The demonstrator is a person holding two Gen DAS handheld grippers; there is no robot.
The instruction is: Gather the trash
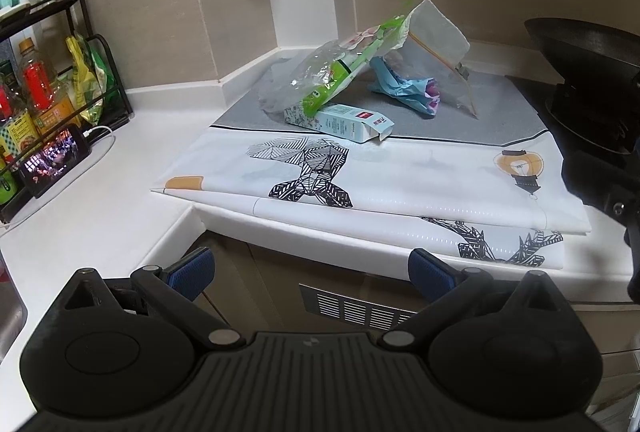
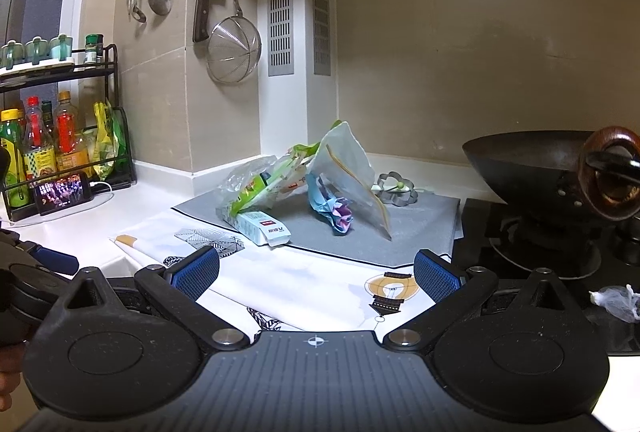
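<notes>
Right wrist view, trash pile [image 2: 296, 188] well beyond empty, wide-open right gripper [image 2: 316, 272]

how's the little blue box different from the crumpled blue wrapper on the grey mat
The little blue box keeps its rigid rectangular shape, while the crumpled blue wrapper is soft and scrunched. The box lies at the front edge of the grey mat, under the leaning green packet; the wrapper sits further back, beneath the clear zip bag. The box is pale with printed text; the wrapper shows purple and pink. Both are light blue trash resting on the mat.
</notes>
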